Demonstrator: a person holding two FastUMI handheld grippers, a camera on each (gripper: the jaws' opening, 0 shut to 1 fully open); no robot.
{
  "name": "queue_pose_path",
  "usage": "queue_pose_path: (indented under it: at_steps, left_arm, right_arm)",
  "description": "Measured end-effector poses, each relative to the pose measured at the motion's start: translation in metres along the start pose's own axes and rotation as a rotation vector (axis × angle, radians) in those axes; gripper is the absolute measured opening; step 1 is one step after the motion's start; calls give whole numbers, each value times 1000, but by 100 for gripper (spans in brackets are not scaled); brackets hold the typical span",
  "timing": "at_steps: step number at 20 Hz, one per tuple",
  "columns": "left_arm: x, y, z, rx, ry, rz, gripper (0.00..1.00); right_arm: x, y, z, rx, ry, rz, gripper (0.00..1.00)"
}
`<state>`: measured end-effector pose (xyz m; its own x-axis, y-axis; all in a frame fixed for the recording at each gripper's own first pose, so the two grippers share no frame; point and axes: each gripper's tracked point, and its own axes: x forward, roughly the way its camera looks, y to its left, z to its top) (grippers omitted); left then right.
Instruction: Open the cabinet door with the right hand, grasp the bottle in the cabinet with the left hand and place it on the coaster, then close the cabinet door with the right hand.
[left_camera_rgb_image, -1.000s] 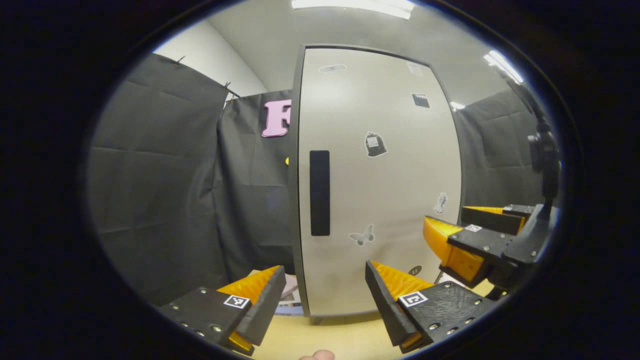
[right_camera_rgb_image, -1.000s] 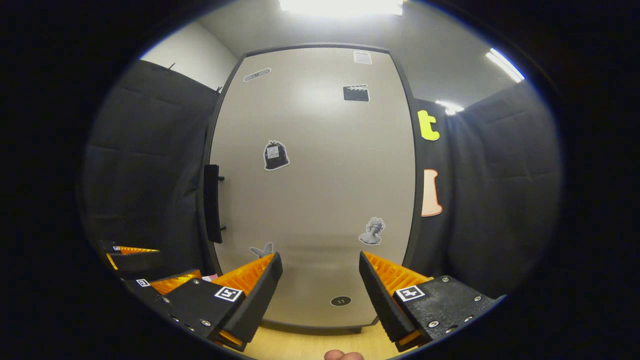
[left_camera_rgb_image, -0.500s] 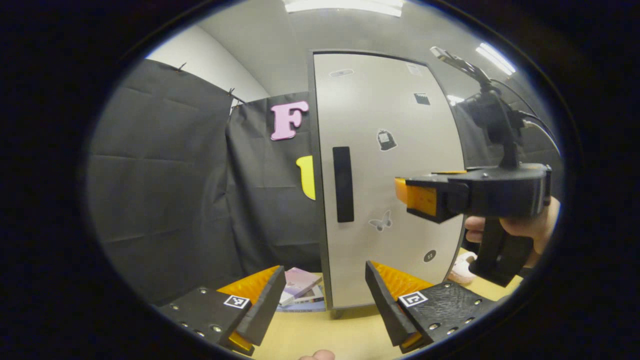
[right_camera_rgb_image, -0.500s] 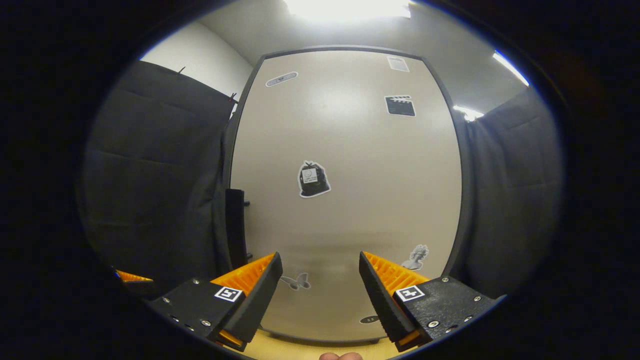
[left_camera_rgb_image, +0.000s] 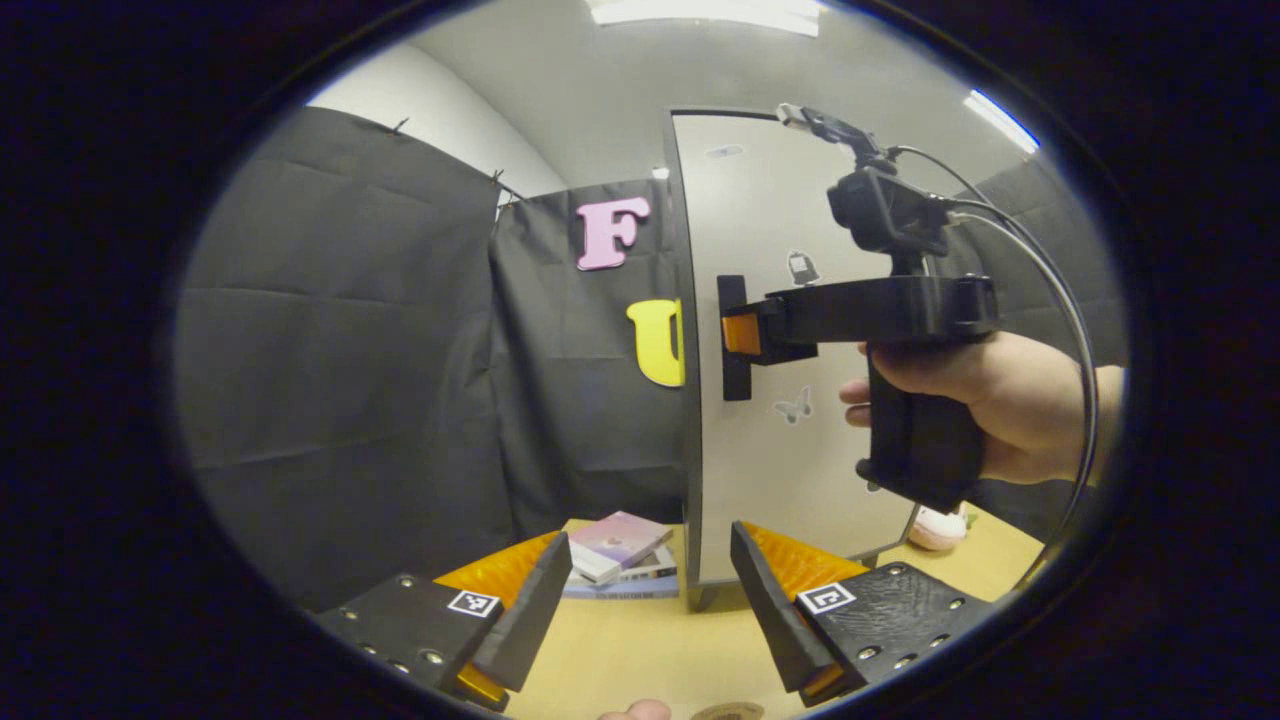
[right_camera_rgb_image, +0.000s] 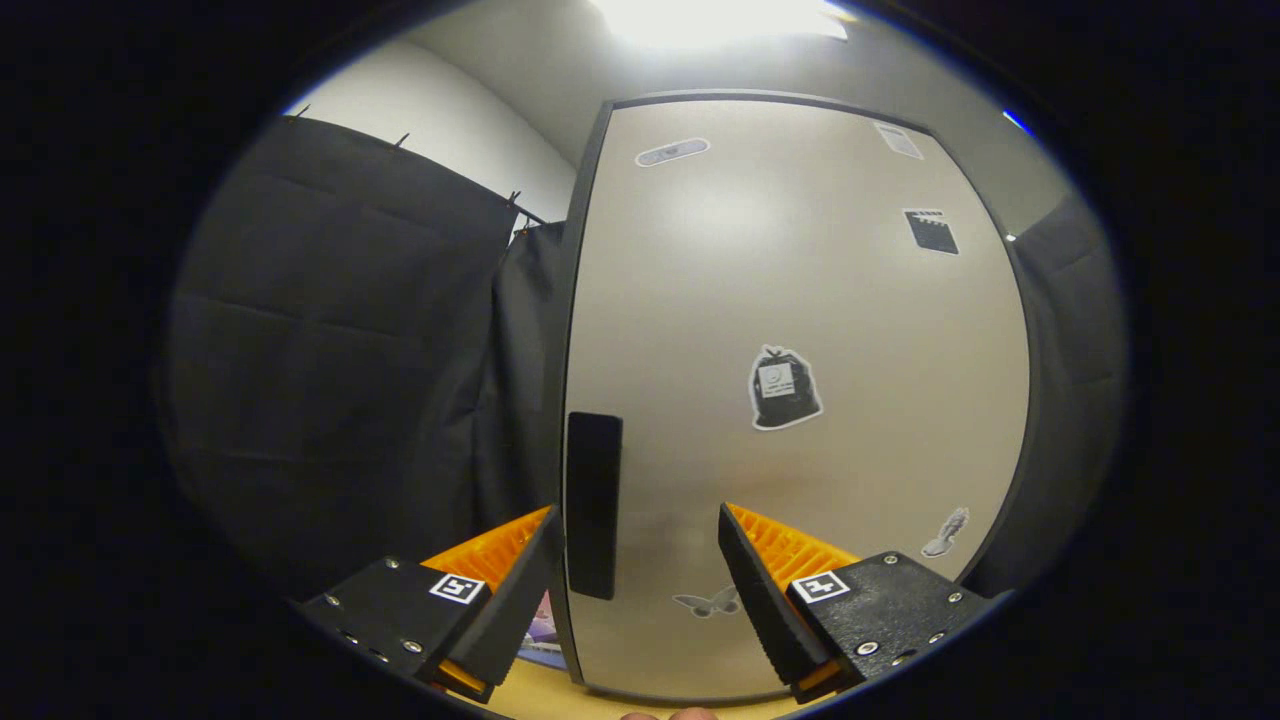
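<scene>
Beige cabinet door (right_camera_rgb_image: 800, 300) w/ black handle (right_camera_rgb_image: 593, 505), b&w stickers (right_camera_rgb_image: 783, 388); tan table (left_camera_rgb_image: 640, 660); pink book (left_camera_rgb_image: 618, 532)

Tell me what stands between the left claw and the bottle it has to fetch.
The closed cabinet door stands between the open left claw and the cabinet's inside; no bottle is visible. The open right claw is at the door's handle, not yet gripping it.
</scene>
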<state>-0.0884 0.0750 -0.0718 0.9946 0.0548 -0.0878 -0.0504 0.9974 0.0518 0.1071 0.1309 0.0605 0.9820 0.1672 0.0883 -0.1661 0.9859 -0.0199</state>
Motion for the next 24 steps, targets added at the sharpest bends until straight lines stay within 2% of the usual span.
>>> queue_pose_path:
  at_steps: [4, 6, 7, 8, 9, 10, 12, 13, 19, 24]
  left_arm:
    - [-22, 25, -15, 3, 23, 66, 92]
    - [-31, 42, -16, -6, 21, 113, 92]
    - [-36, 47, -16, -12, 12, 130, 92]
    - [-41, 51, -15, -14, 9, 143, 92]
    - [-44, 56, -17, -11, 9, 154, 92]
    - [-47, 61, -16, -9, 7, 165, 92]
    - [-45, 70, -21, -14, 13, 185, 92]
    - [-45, 68, -23, -26, 15, 186, 92]
    - [-42, 59, -34, -32, 32, 165, 92]
    - [-37, 52, -35, -30, 18, 159, 92]
  right_arm:
    - [24, 8, -10, -10, 22, 0, 92]
    - [28, 14, -5, -19, -5, 13, 86]
    - [29, 19, -5, -46, -5, 22, 80]
    - [31, 25, -7, -82, 1, 26, 78]
    - [33, 29, -10, -109, 15, 24, 71]
    - [32, 23, -8, -124, 7, -19, 66]
    - [33, 19, -10, -76, 13, -38, 43]
    - [33, 20, -10, -57, 21, -32, 39]
    - [31, 20, -11, -38, 68, -4, 26]
    - [27, 21, -11, -36, 100, 51, 24]
